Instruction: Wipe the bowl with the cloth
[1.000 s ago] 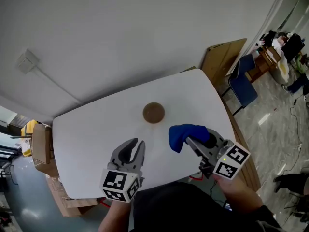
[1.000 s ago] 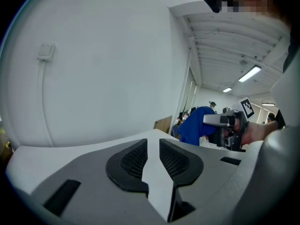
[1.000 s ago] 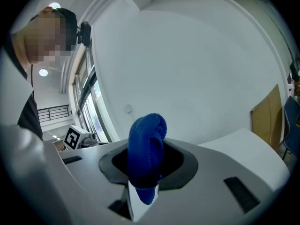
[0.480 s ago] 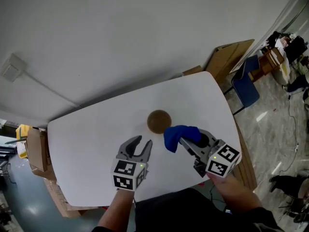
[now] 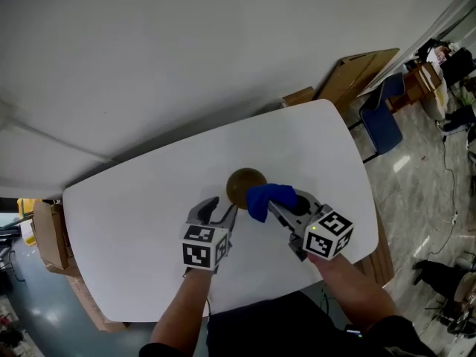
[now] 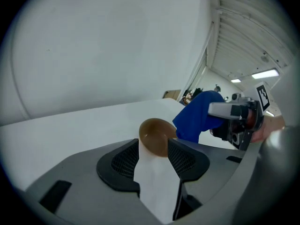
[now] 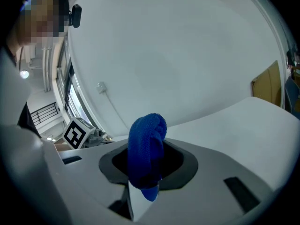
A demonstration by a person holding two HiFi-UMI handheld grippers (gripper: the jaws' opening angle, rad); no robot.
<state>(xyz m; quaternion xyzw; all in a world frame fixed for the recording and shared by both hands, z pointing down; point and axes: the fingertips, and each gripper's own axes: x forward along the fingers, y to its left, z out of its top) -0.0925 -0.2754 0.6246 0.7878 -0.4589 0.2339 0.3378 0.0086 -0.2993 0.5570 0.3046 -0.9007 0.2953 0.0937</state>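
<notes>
On the white table (image 5: 126, 214), our left gripper (image 5: 222, 208) has just been opening its jaws, which now stand wide apart and hold nothing. The small brown bowl (image 5: 242, 184) sits upright just ahead of its tips, in line with the gap. To the right, our right gripper (image 5: 281, 205) is clamped on the bunched blue cloth (image 5: 268, 197), which hangs at the bowl's near rim.

Head view high, steeply down; gripper views low, close along the table (image 5: 134, 222), left sharing bowl (image 5: 239, 183).
</notes>
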